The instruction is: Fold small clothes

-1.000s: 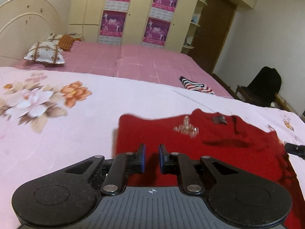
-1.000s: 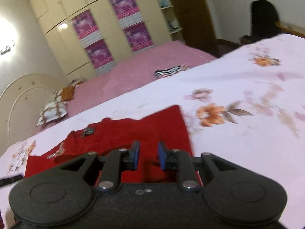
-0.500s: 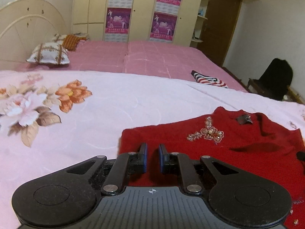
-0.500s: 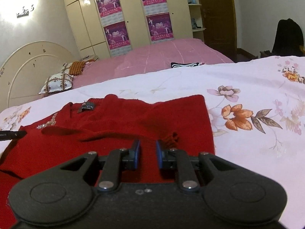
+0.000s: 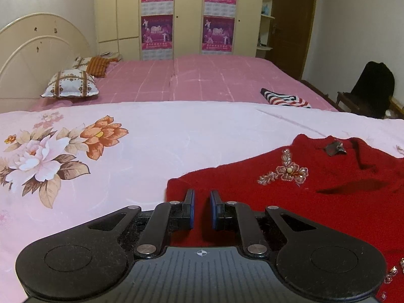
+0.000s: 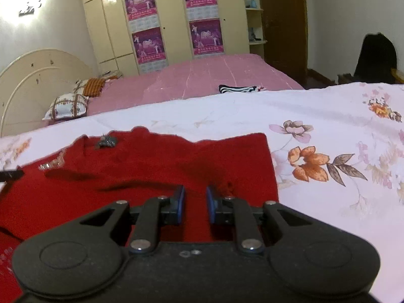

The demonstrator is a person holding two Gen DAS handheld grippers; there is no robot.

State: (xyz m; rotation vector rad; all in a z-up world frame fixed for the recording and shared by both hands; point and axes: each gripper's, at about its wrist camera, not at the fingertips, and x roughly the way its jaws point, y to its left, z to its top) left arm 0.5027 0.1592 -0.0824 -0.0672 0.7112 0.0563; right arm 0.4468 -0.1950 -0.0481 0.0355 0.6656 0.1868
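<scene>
A red sweater (image 5: 315,202) lies spread on the pale floral sheet (image 5: 156,146) of the near bed, its neck end pointing toward the far wall. A beaded flower (image 5: 287,171) is stitched on the chest, a dark label (image 5: 334,148) shows at the collar, and a fold casts a dark crease (image 5: 353,186) across the middle.

The left tongs (image 5: 201,199) sit over the sweater's left corner, near its edge. Their blue pads are set a narrow gap apart with red knit showing between them; whether they pinch the cloth cannot be told. The right tongs (image 6: 194,197) sit over the opposite side, close to the right edge (image 6: 271,166), with a similar small gap and red cloth behind it; their grip cannot be told either. A small bunched bit of knit (image 6: 227,185) rises just beyond the right finger.

Beyond the sheet runs a pink bed (image 5: 202,80). On it lie a striped cloth (image 5: 285,98) to the right, and patterned pillows (image 5: 70,87) by the cream headboard (image 5: 32,50) to the left. Cream wardrobes with purple posters (image 5: 217,34) fill the far wall, a dark door (image 5: 293,20) stands beside them, and a chair draped in black (image 5: 371,88) stands at the right.
</scene>
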